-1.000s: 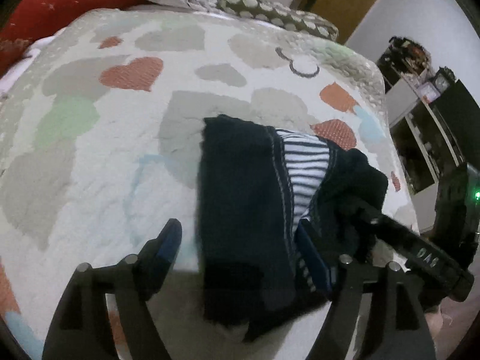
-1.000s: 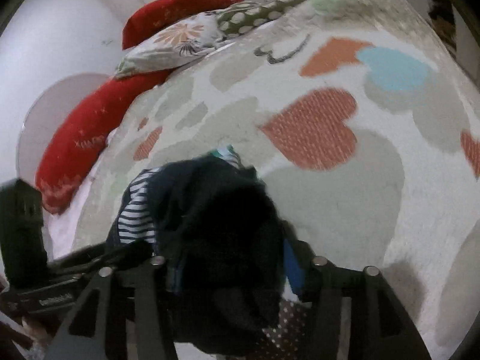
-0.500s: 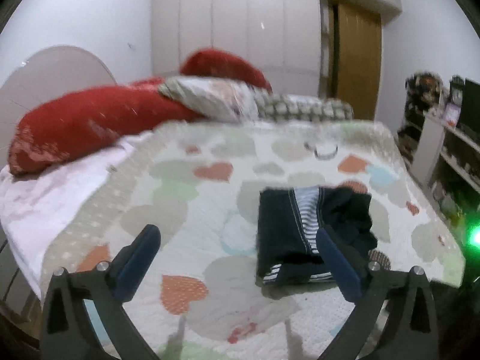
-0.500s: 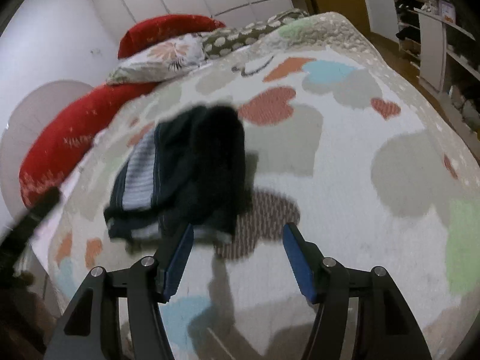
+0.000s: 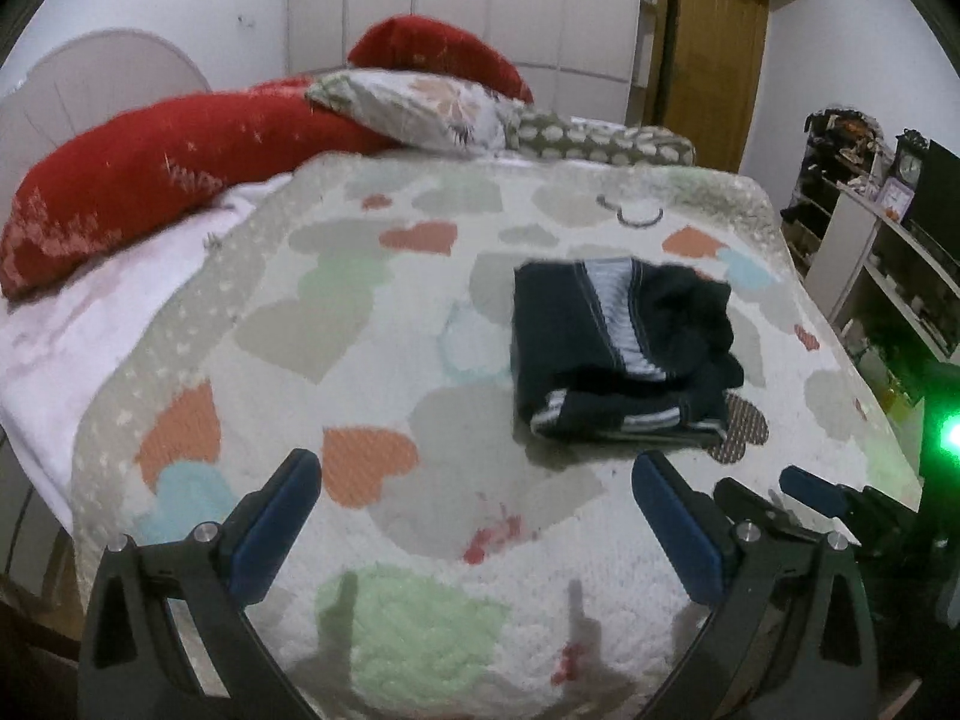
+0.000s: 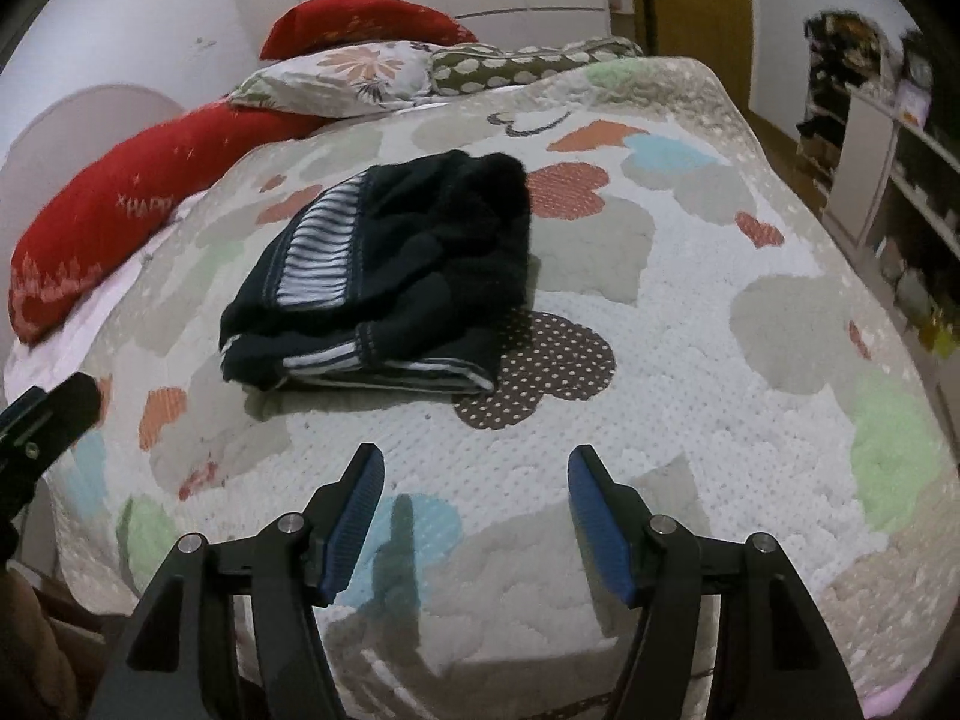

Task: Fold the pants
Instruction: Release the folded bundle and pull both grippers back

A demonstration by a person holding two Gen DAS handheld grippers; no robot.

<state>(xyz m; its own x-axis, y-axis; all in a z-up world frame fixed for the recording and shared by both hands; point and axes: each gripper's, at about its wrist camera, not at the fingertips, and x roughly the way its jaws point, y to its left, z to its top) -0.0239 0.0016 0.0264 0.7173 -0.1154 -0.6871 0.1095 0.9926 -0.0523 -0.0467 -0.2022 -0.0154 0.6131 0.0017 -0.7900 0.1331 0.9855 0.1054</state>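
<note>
The dark navy pants [image 5: 618,348] lie folded into a compact bundle on the heart-patterned bedspread [image 5: 384,324], with a white-and-navy striped band showing along the top. They also show in the right wrist view [image 6: 390,276], left of centre. My left gripper [image 5: 474,516] is open and empty, hovering above the near part of the bed, well short of the pants. My right gripper [image 6: 474,510] is open and empty too, near the bed's front edge. Its fingertips [image 5: 810,489] show at the right of the left wrist view.
Long red cushions [image 5: 150,174] and patterned pillows [image 5: 420,105] lie at the head of the bed. A wooden door [image 5: 708,54] stands behind. Shelves with clutter [image 5: 870,222] run along the right wall. The bed's front edge lies just under both grippers.
Both grippers have let go of the pants and pulled back toward the bed's front edge. The folded pants stay lying on the bedspread.
</note>
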